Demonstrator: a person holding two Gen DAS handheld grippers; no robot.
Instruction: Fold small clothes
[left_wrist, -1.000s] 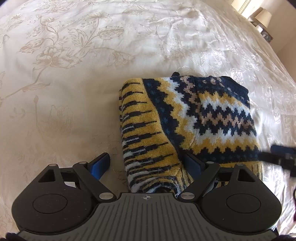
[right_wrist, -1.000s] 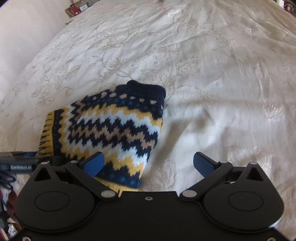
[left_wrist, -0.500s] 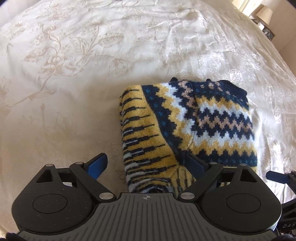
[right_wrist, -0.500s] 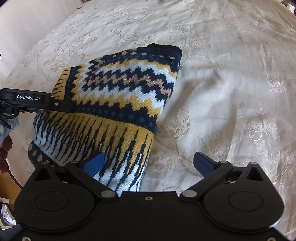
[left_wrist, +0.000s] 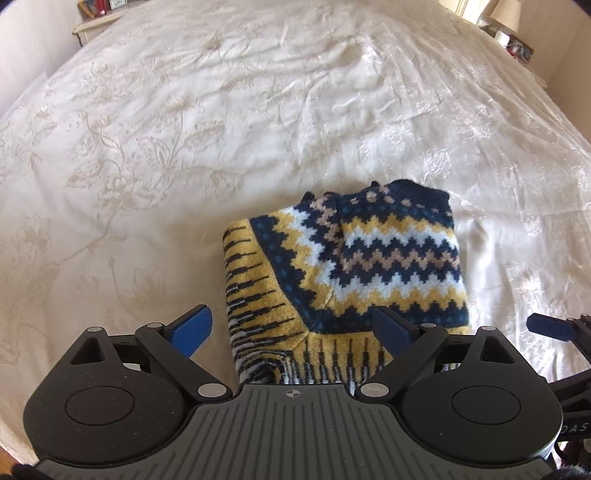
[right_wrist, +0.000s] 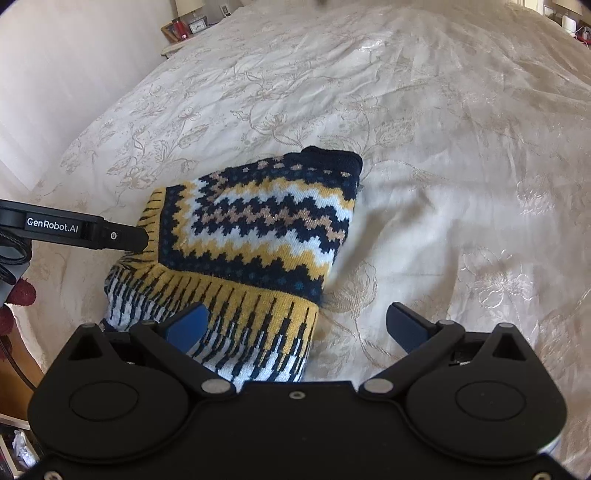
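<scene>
A small knitted sweater (left_wrist: 354, 266) in navy, yellow, white and tan zigzags lies folded into a compact rectangle on the bed; it also shows in the right wrist view (right_wrist: 258, 236). My left gripper (left_wrist: 291, 326) is open and empty, just above the sweater's near left edge. My right gripper (right_wrist: 295, 325) is open and empty, above the near right corner. The left gripper's finger (right_wrist: 122, 236) shows at the sweater's left side in the right wrist view. The right gripper's fingertip (left_wrist: 550, 326) shows at the right edge of the left wrist view.
The cream bedspread (left_wrist: 221, 129) with a floral pattern covers the bed all around. A bedside table (right_wrist: 184, 27) with a lamp and small items stands at the far end. The bed's near edge and floor clutter (right_wrist: 14, 435) lie at the lower left.
Both grippers have pulled back and up from the sweater, so more bed shows. The sweater stays folded in place. Both stay open.
</scene>
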